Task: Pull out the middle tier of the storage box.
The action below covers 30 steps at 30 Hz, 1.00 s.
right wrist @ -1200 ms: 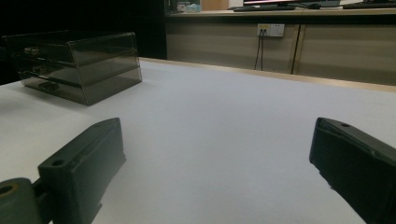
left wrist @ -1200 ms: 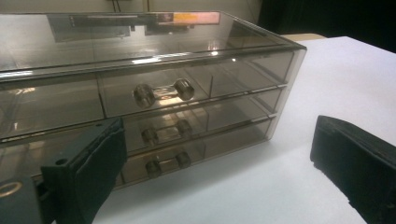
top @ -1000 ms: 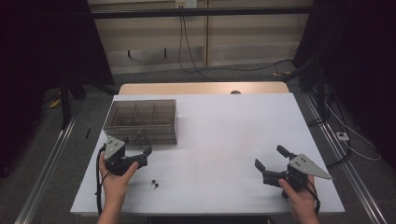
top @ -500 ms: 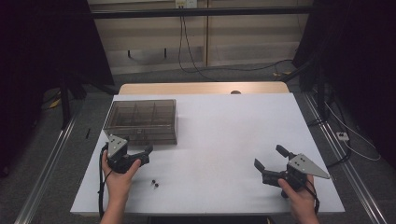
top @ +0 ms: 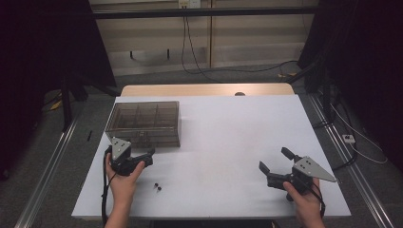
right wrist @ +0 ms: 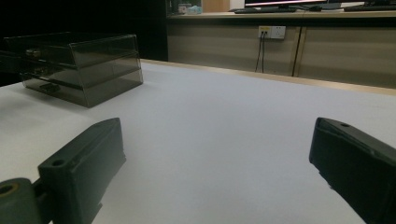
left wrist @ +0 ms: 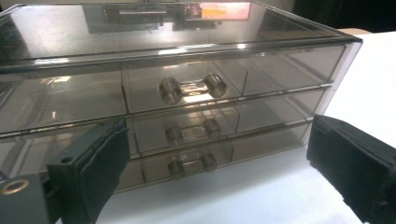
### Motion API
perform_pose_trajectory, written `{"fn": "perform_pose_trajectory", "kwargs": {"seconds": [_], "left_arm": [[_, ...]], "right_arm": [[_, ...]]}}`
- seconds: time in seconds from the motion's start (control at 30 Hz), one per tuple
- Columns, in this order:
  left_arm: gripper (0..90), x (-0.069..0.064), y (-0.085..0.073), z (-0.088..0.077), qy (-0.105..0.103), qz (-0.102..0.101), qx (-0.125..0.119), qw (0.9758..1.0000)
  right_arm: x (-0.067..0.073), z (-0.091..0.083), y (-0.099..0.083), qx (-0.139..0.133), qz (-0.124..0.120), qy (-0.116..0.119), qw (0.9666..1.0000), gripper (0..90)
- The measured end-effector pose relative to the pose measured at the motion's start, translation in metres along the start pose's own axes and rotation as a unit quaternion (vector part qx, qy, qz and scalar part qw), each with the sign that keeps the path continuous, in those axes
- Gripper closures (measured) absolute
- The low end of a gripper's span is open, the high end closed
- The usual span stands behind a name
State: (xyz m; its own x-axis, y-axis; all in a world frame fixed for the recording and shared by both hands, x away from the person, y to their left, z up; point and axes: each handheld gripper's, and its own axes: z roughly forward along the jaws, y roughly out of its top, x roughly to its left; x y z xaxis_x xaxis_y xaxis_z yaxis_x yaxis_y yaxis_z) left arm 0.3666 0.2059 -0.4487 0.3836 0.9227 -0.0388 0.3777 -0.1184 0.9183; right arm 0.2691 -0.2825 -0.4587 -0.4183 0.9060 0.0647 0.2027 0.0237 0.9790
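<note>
- A white surface point(top: 223, 137) stood under dim light, with a strip of bare wood point(top: 204, 90) along its far edge.
- Beige wall panels point(top: 256, 45) ran behind it, a double socket point(right wrist: 271, 31) feeding black cables point(top: 190, 52) that trailed to the grey floor point(top: 66, 156).
- Dark curtains point(top: 43, 57) hung at both sides.
- Metal rails point(top: 47, 175) flanked the surface.

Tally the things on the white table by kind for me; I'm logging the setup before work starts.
Clear drawer cabinet, with three drawers: 1
Small dark pieces lying loose near the left hand-held gripper: 2
Hand-held grippers, left and right, both open: 2
Total: 5
</note>
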Motion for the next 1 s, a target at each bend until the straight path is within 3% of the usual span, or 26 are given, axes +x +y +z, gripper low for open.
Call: {"fn": "perform_pose_trajectory", "kwargs": {"seconds": [0.2,0.47,1.0], "left_arm": [[7.7,-0.001,-0.001,0.007,0.015,-0.014,0.000,0.9998],[8.4,-0.001,-0.002,0.010,0.037,0.001,0.007,0.9993],[10.2,0.000,-0.004,0.016,0.045,0.005,0.013,0.9989]], "right_arm": [[0.000,0.000,0.000,0.000,0.001,0.000,1.0000,2.8],[0.000,0.000,0.000,-0.001,0.000,0.002,1.0000,2.8],[0.001,0.001,0.000,0.001,0.002,0.004,1.0000,2.8]]}}
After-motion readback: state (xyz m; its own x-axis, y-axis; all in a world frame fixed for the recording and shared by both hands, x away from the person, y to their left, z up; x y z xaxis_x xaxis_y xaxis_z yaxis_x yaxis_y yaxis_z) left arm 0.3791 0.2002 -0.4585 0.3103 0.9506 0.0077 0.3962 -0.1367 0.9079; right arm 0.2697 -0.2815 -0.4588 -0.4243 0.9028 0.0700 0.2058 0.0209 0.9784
